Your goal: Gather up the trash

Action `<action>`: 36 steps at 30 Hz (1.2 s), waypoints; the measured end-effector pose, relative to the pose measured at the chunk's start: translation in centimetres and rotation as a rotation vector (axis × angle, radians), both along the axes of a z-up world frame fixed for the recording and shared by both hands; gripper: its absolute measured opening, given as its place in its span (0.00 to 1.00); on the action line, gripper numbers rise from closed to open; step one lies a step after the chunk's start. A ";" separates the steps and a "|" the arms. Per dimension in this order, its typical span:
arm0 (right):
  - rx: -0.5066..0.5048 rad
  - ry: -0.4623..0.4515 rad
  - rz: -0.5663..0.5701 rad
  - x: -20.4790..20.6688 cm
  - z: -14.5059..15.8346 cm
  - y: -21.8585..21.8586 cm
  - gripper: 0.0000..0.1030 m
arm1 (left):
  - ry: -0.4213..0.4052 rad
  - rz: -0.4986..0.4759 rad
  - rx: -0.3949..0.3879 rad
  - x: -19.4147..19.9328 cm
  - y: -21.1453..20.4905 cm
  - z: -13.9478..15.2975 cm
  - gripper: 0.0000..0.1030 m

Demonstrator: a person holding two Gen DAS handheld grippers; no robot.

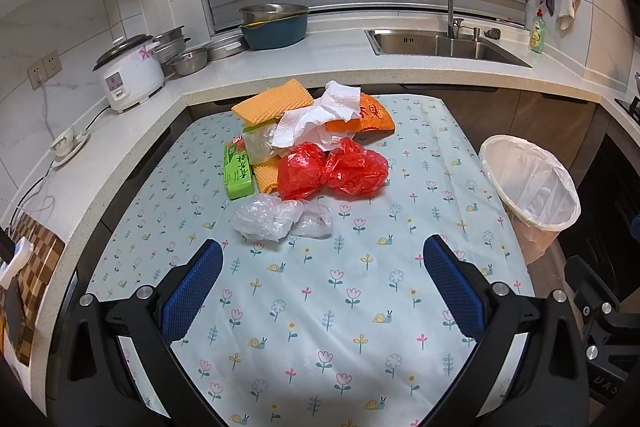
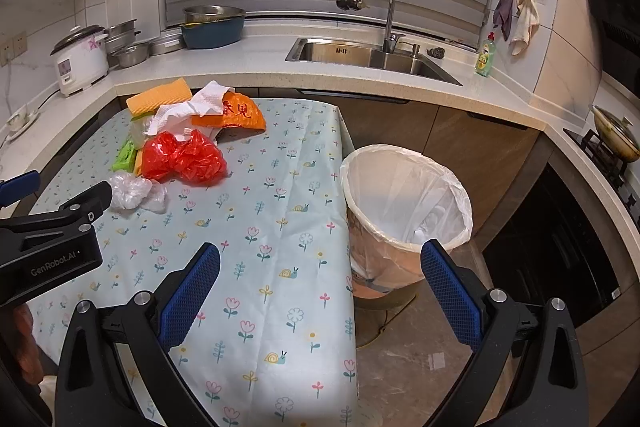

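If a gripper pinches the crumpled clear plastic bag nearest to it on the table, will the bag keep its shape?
Probably not. The clear plastic bag is thin, wrinkled film, so it will likely collapse and hang limp. It looks very light, so a push from the open left hand-held gripper may slide it across the tablecloth rather than tip it.

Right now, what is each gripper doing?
Left gripper: open, holding nothing, above the table.
Right gripper: open, holding nothing.

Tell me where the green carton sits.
In the left wrist view the green rectangular carton lies at the left edge of the trash pile on the floral tablecloth, beside the crumpled red plastic bags.
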State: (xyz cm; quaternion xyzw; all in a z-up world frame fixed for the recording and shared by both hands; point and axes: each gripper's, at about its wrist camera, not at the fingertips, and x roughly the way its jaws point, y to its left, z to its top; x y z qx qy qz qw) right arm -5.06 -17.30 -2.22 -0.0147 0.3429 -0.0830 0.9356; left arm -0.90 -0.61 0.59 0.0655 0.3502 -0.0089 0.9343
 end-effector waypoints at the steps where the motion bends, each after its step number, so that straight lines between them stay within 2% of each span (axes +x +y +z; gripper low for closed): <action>1: 0.000 -0.001 0.000 0.0 -0.1 0.0 0.93 | 0.000 0.001 0.000 0.1 0.0 0.0 0.93; 36: 0.005 -0.009 0.000 -0.1 0.4 0.1 0.93 | 0.004 0.009 -0.005 -0.1 0.5 0.0 0.93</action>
